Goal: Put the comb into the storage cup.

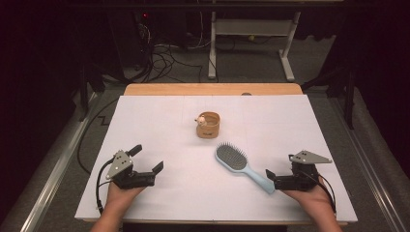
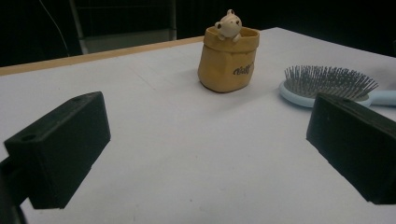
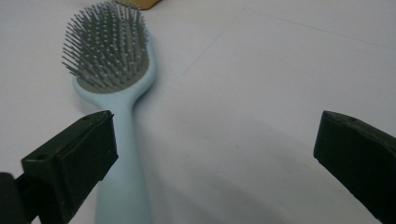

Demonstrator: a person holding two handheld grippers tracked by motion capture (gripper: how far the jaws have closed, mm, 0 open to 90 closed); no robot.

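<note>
A light blue hairbrush (image 1: 236, 163) with grey bristles lies bristles-up on the white table sheet (image 1: 169, 116), its handle pointing toward my right gripper (image 1: 281, 167). That gripper is open; in the right gripper view (image 3: 215, 163) the brush handle (image 3: 125, 182) lies just inside the left jaw, ungripped. A tan pouch-shaped cup (image 1: 208, 125) with a small bear figure (image 2: 229, 25) on its rim stands upright past the brush. My left gripper (image 1: 147, 158) rests open at the near left, pointing at the cup (image 2: 228, 60), nothing between its jaws (image 2: 208, 149).
The sheet covers a wooden table whose far edge (image 1: 212, 89) shows. Beyond it are a dark floor with cables (image 1: 164, 58) and a white desk frame (image 1: 251, 43). The brush head (image 2: 327, 86) lies right of the cup in the left gripper view.
</note>
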